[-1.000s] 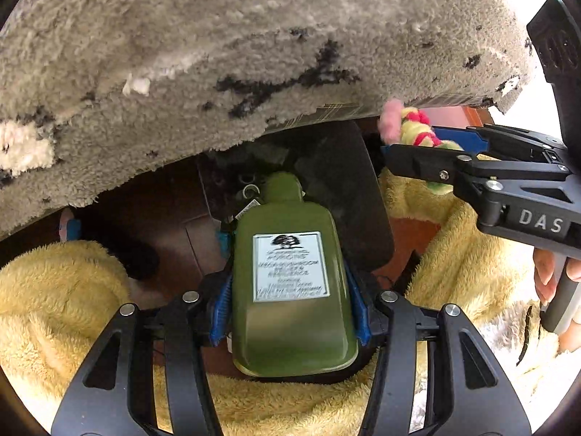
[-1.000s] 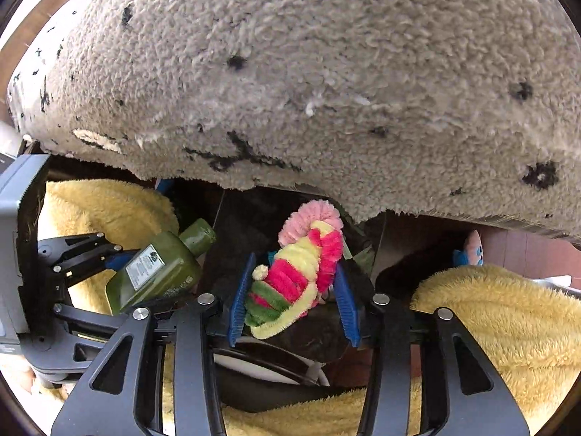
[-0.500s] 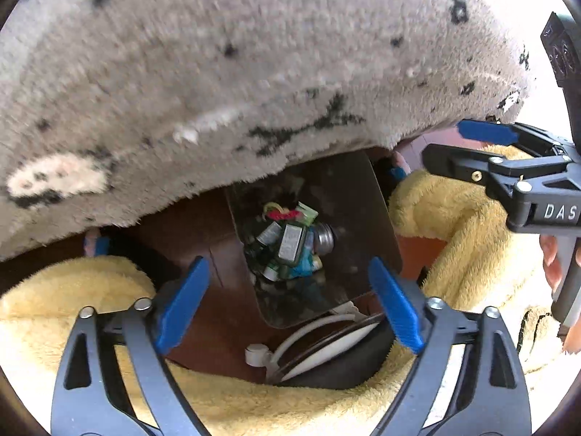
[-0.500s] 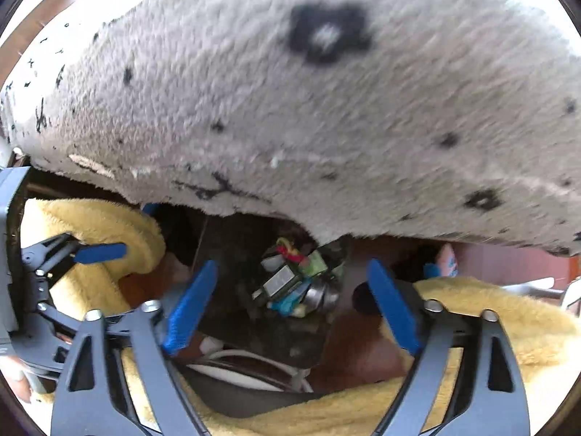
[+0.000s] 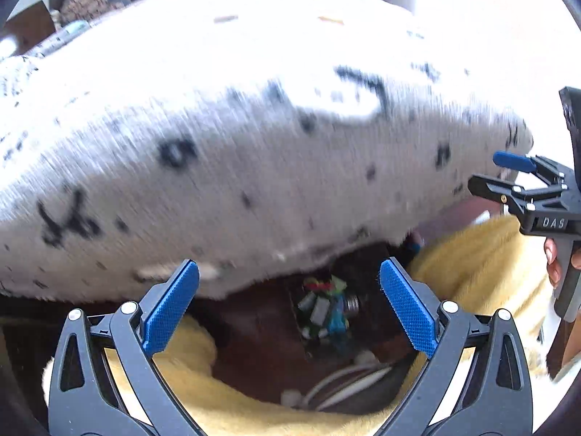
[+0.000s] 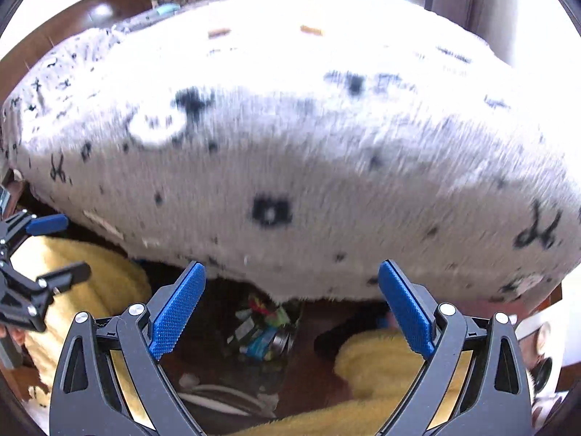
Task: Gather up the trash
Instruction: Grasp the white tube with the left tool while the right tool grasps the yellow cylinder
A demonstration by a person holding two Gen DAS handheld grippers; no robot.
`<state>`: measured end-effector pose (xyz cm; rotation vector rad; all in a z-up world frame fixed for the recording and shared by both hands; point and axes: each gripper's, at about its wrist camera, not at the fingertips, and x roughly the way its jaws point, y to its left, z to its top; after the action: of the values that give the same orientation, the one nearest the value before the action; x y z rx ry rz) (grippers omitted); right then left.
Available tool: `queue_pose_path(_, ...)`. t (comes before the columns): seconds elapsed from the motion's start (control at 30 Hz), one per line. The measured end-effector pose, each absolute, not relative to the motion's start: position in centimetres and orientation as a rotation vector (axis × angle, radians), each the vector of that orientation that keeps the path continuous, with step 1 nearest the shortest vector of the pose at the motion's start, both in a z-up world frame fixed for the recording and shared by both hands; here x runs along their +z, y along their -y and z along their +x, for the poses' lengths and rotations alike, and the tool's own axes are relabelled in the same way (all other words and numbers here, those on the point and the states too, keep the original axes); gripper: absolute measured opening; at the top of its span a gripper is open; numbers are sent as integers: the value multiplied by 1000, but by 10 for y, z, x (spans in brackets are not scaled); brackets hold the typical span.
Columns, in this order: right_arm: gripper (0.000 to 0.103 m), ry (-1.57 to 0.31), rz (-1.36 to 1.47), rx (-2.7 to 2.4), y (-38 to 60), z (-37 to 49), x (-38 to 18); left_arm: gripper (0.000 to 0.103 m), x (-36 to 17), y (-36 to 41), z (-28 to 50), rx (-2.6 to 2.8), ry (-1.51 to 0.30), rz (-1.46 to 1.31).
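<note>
Right now both sets of tongs are spread wide and hold nothing. The left tongs point(image 5: 288, 305) hang with their blue pads either side of a dark bin point(image 5: 366, 272) below, and the right tongs point(image 6: 290, 307) hang over that same bin point(image 6: 290, 356) from the other side; each pair also shows at the edge of the other camera's view, likewise parted.

Inside the bin lies a small heap of trash point(image 5: 325, 309): something red and yellow-green on top, a grey-white oblong piece, a blue scrap, and what looks like a round metallic cap or can end. From the right wrist the same pile point(image 6: 263, 330) sits low in the bin, partly under the overhanging edge of the bed. The frames are blurred, so single items cannot be named with certainty.

As a judgement, the dropping-in step looks finished for whatever these tongs carried, since both are empty directly above a bin that has litter in it.

Further out, a fluffy yellow blanket point(image 5: 483, 272) is bunched around the bin on both sides. Above it bulges the grey-white bed cover point(image 5: 254, 145) with black marks. On top of that cover two small tan scraps point(image 6: 312, 29) lie well apart from the bin; these may be trash left to collect, though they are too small to tell.
</note>
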<state>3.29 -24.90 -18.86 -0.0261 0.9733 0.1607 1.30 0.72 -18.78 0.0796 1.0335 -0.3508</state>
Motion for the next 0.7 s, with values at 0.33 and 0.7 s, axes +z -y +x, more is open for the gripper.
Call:
queue_pose_path(0.33, 96, -853, -53, 138, 258, 79, -142, 95, -134, -31, 77, -256, -896, 103)
queue_pose_path(0.7, 96, -850, -52, 113, 260, 166, -127, 95, -137, -47, 172, -206, -920, 114)
